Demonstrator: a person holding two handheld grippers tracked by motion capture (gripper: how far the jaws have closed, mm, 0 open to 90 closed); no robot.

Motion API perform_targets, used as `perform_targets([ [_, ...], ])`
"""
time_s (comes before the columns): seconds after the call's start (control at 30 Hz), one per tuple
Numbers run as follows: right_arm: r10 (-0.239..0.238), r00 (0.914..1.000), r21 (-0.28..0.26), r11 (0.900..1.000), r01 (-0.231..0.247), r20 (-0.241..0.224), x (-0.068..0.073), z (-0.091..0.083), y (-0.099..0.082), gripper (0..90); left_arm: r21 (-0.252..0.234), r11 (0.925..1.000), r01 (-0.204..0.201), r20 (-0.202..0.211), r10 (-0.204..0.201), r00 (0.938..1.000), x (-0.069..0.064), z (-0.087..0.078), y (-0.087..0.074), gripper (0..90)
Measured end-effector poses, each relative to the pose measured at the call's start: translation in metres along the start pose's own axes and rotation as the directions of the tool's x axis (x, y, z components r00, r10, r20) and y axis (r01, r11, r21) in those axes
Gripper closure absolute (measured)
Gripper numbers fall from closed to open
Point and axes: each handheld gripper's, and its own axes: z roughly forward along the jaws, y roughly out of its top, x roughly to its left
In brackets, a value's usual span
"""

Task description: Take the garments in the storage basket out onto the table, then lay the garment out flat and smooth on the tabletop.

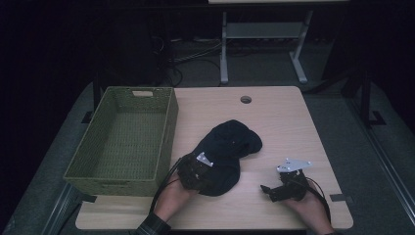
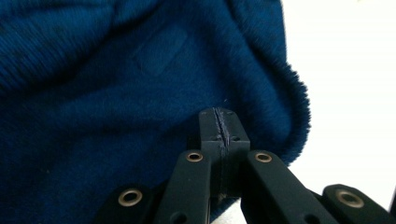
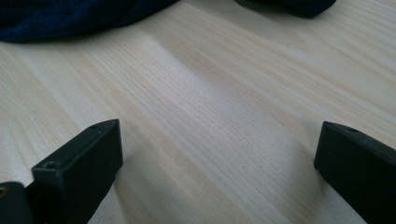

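A dark blue knitted garment [image 1: 227, 147] lies bunched at the middle of the light wooden table [image 1: 284, 122]. My left gripper [image 1: 198, 174] is at its near left edge. In the left gripper view the jaws are pressed together over the garment [image 2: 116, 93], and my left gripper [image 2: 218, 123] is shut with a thin line of blue fibre pinched in the seam. My right gripper [image 1: 266, 192] rests low near the table's front right, pointing left toward the garment. In its own view my right gripper [image 3: 219, 140] is open over bare wood, the garment [image 3: 70, 16] lying beyond it.
A green woven basket [image 1: 166, 127] with nothing in it stands at the table's left, overhanging the edge. A round cable hole [image 1: 245, 99] is near the far edge. Behind the table are a white desk frame [image 1: 223, 49] and floor cables.
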Motion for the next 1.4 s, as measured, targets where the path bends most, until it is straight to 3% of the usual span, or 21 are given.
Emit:
perform_targets([
  [0.33,-0.009,0.9999,0.016,0.9998,0.01,-0.008,-0.001,0.0,0.002,1.3,0.004,0.9994,-0.035,-0.014,0.035,0.9993,-0.002,0.0,0.0,89.7],
  [0.37,-0.014,0.9998,0.022,0.9997,0.014,-0.011,-0.002,-0.001,0.004,9.7,0.004,0.9994,-0.035,-0.013,0.035,0.9993,-0.002,0.0,0.0,89.8],
  [0.43,-0.014,0.9998,0.023,0.9996,0.014,-0.014,-0.003,-0.003,0.005,13.9,-0.002,0.9996,-0.029,-0.007,0.029,0.9996,-0.001,0.0,0.0,89.7],
  [0.77,0.011,0.9999,-0.015,0.9998,-0.012,-0.012,-0.014,-0.013,0.017,20.0,-0.004,0.9998,-0.019,0.001,0.019,0.9998,0.0,0.0,0.0,89.7],
  [0.97,0.025,0.9984,-0.067,0.9973,-0.029,-0.05,-0.019,-0.018,0.037,25.3,-0.007,0.9999,-0.013,0.011,0.013,0.9999,0.002,0.0,-0.001,89.8],
  [1.4,-0.023,0.9974,-0.103,0.9945,0.016,-0.068,-0.013,-0.01,0.085,32.0,-0.015,0.9999,-0.001,0.025,0.001,0.9997,0.004,0.001,-0.001,89.8],
])
